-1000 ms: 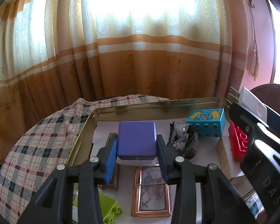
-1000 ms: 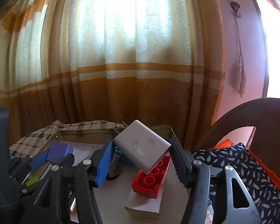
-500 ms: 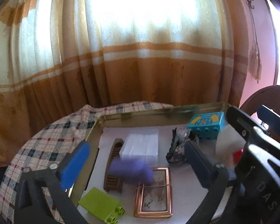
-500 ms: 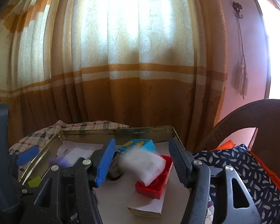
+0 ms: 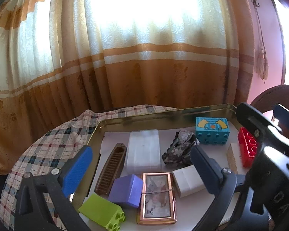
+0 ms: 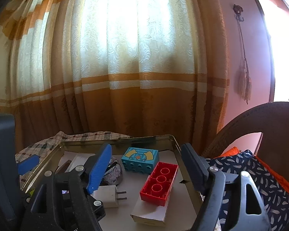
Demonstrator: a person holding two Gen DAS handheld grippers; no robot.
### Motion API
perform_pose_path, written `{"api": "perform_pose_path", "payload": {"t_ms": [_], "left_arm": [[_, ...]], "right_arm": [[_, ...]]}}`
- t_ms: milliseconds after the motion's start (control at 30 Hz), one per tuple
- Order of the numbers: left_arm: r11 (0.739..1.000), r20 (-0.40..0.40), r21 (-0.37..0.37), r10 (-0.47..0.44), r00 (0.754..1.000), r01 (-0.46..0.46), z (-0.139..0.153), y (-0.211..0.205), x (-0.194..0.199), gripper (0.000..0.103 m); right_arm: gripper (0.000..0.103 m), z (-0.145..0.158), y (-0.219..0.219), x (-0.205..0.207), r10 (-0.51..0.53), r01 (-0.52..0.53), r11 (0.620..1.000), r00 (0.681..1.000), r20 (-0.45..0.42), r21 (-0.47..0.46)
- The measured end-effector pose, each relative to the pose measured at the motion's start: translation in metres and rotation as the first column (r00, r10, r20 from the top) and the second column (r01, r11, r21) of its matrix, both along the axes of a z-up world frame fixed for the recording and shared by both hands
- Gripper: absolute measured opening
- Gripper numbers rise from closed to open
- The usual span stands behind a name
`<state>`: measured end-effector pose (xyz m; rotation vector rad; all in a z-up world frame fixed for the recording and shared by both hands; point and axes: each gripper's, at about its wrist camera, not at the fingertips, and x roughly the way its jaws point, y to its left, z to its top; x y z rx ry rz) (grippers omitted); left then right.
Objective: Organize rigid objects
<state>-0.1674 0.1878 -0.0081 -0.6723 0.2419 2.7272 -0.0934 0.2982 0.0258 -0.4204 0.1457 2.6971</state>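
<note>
A gold metal tray [image 5: 163,113] holds the objects. In the left wrist view my left gripper [image 5: 142,163] is open and empty above it. Below lie a purple block [image 5: 127,190], a copper picture frame [image 5: 157,198], a clear plastic box [image 5: 143,150], a brown comb [image 5: 111,169], a green brick [image 5: 102,211] and a white plug adapter [image 5: 188,180]. My right gripper [image 6: 148,165] is open and empty over a red brick [image 6: 160,182]; the white adapter [image 6: 107,195] lies at its left finger.
A blue printed brick [image 5: 212,132] and a dark crumpled lump [image 5: 180,150] sit at the tray's back. The red brick rests on a white box [image 6: 150,211]. A plaid cloth [image 5: 48,150] lies left, a wicker chair with cushions [image 6: 260,163] right, curtains behind.
Both grippers opened. The left let go of the purple block, which now lies by the frame. The right let go of the white adapter, which now lies on the tray.
</note>
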Motion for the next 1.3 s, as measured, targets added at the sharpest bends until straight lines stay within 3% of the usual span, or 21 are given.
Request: {"api": "perform_pose_path", "payload": {"t_ms": [167, 233, 600, 900, 1300], "left_arm": [[1.000, -0.008, 0.019, 0.000, 1.000, 0.000, 0.001, -0.003, 0.002, 0.103], [1.000, -0.010, 0.026, 0.004, 1.000, -0.004, 0.001, -0.004, 0.003, 0.103], [0.998, -0.008, 0.058, 0.037, 0.999, -0.036, 0.003, -0.015, 0.004, 0.103], [0.998, -0.074, 0.069, 0.010, 0.997, -0.005, 0.008, -0.018, 0.022, 0.103], [0.988, -0.092, 0.106, 0.121, 0.988, -0.111, 0.012, -0.056, 0.046, 0.103]], "right_arm": [[0.084, 0.001, -0.002, 0.005, -0.003, 0.003, 1.000, 1.000, -0.030, 0.014], [0.091, 0.003, -0.004, 0.008, -0.004, 0.005, 1.000, 0.999, -0.043, 0.025], [0.102, 0.006, -0.013, 0.020, -0.012, 0.018, 0.998, 0.995, -0.094, 0.064], [0.103, 0.008, -0.024, 0.034, -0.013, 0.027, 0.994, 0.991, -0.134, 0.101], [0.102, 0.011, -0.027, 0.050, -0.001, 0.019, 0.995, 0.983, -0.183, 0.096]]}}
